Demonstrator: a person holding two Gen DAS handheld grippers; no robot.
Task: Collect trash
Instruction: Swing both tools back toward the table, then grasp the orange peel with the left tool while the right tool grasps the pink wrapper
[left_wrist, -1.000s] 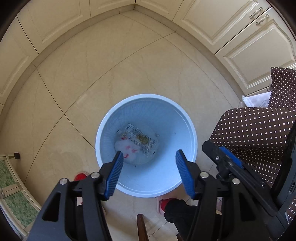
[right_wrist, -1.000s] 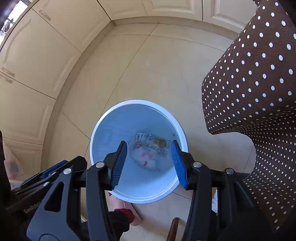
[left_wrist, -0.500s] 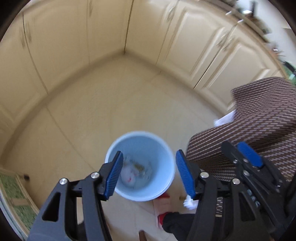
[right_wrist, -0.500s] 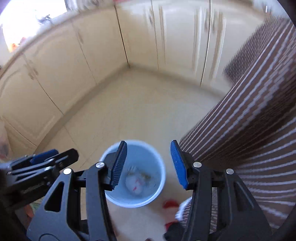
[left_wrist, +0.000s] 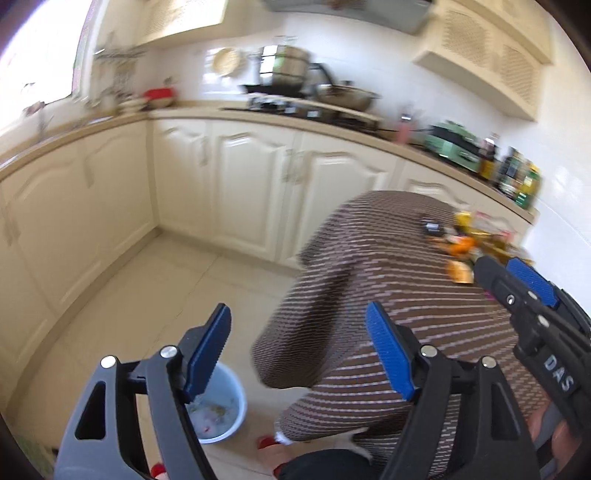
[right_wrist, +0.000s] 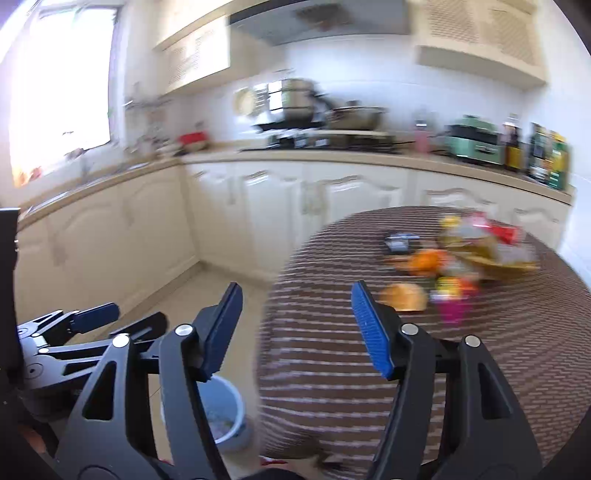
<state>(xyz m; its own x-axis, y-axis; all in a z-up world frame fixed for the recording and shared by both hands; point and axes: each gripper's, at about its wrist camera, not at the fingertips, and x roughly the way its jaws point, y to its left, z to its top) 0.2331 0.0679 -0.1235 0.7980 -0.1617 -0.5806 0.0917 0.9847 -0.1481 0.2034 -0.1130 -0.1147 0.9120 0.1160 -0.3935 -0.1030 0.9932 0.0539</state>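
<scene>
Two grippers are seen with their blue-padded jaws spread wide and nothing between them; both sets of jaws have just been opening. The left gripper (left_wrist: 299, 350) is pointed across a kitchen, over the edge of a table covered with a brown patterned cloth (left_wrist: 369, 295), and the right gripper (right_wrist: 295, 325) is aimed much the same way, with the left one showing at its lower left. A pale blue bin (left_wrist: 225, 417) is seen low on the tiled floor (left_wrist: 147, 288), just beside the hanging edge of the cloth and partly hidden behind the left gripper's left finger; crumpled trash (left_wrist: 210, 413) lies at its bottom. On the far side of the table a blurred heap of colourful wrappers and packets (right_wrist: 469, 254) rests on the cloth, with an orange piece (right_wrist: 402, 297) lying nearest the right gripper. What each item is cannot be told through the blur. Cream cabinets (left_wrist: 255, 184) run behind, under a counter bearing pots and bottles.
</scene>
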